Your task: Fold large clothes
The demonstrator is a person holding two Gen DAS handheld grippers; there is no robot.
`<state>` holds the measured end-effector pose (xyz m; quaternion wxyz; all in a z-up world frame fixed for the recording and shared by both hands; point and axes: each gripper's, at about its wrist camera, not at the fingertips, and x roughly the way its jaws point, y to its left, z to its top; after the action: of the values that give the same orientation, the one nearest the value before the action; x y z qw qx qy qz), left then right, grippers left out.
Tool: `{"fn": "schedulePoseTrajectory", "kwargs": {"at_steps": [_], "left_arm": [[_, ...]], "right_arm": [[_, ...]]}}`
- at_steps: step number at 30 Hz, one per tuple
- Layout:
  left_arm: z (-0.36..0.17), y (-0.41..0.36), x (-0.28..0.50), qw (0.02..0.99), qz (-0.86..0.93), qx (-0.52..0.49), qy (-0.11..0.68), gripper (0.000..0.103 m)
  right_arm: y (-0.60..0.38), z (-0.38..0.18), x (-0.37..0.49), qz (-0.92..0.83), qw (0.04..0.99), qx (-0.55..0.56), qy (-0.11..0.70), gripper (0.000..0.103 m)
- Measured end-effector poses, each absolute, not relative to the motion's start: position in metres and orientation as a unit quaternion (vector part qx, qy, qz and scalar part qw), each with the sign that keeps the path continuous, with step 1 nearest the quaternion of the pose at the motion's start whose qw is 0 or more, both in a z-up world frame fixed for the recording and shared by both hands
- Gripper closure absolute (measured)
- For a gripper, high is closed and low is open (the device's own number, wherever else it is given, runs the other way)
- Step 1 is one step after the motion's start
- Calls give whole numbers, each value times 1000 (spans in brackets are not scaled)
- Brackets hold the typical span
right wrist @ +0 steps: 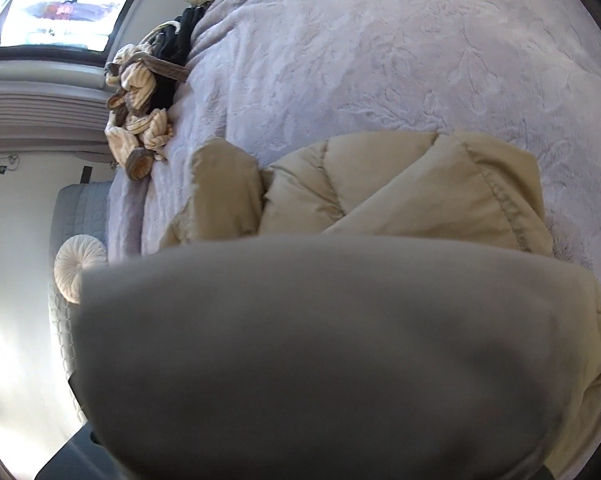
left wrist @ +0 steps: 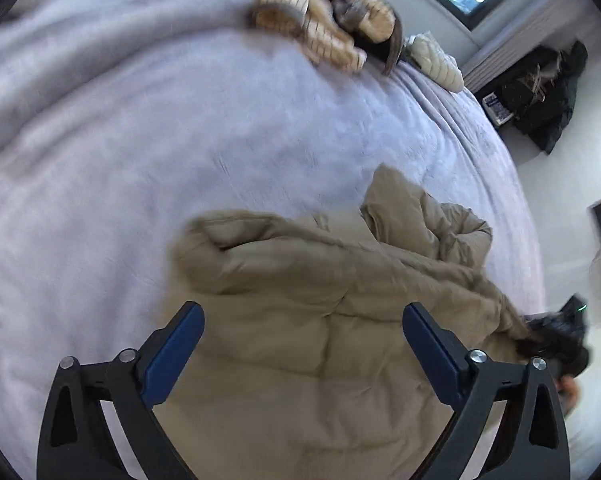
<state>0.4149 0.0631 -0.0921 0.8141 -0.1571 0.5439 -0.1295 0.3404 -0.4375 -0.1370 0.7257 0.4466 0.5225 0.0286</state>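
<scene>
Mid-fold: left gripper (left wrist: 302,344) hangs spread wide above the tan puffer coat (left wrist: 300,280), right gripper's state hidden behind fabric; next, grab an edge.

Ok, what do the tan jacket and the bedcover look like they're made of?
Jacket: looks like a padded, quilted shell, probably a smooth matte synthetic; it shows puffy stitched panels and a topstitched edge. Bedcover: looks like plush lilac-grey fleece or velour, with a soft nap and an embossed leaf-like pattern.
</scene>
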Motion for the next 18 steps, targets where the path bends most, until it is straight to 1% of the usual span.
{"fn": "schedulePoseTrajectory", "kwargs": {"at_steps": [1, 2, 3, 4, 5, 6, 7, 8, 9, 10, 11, 15, 18], "left_arm": [[-86, 63, 413, 818, -126, -144, 542, 3], [-81, 64, 410, 823, -118, -135, 539, 3], [-77, 64, 408, 828, -110, -127, 535, 3], [-73, 64, 406, 831, -105, -122, 532, 3], [-70, 63, 403, 836, -98, -113, 528, 4], [-69, 60, 400, 840, -94, -106, 524, 10], [-70, 55, 395, 845, -95, -91, 519, 18], [-71, 50, 392, 846, -97, -79, 519, 37], [-77, 43, 389, 845, -103, -60, 521, 61], [-82, 39, 388, 844, -106, -49, 524, 70], [-90, 34, 388, 841, -107, -38, 529, 76], [-115, 28, 400, 845, -89, -13, 528, 76], [-132, 30, 423, 845, -70, -20, 529, 76]], "right_arm": [[-438, -132, 339, 31, 729, 443, 521, 60], [-438, -128, 340, 35, 732, 440, 519, 49], [-437, -123, 342, 41, 736, 437, 515, 32], [-435, -114, 342, 47, 745, 430, 508, 28], [-434, -107, 341, 48, 752, 422, 504, 28], [-431, -99, 340, 49, 760, 412, 500, 28], [-428, -91, 337, 48, 769, 397, 498, 31], [-422, -83, 333, 44, 781, 371, 500, 39], [-415, -78, 330, 40, 790, 346, 505, 68], [-407, -76, 327, 34, 798, 310, 516, 93], [-399, -75, 325, 27, 804, 271, 528, 95], [-384, -82, 322, -3, 829, 116, 546, 96], [-402, -93, 329, -49, 833, 70, 547, 96]]}}
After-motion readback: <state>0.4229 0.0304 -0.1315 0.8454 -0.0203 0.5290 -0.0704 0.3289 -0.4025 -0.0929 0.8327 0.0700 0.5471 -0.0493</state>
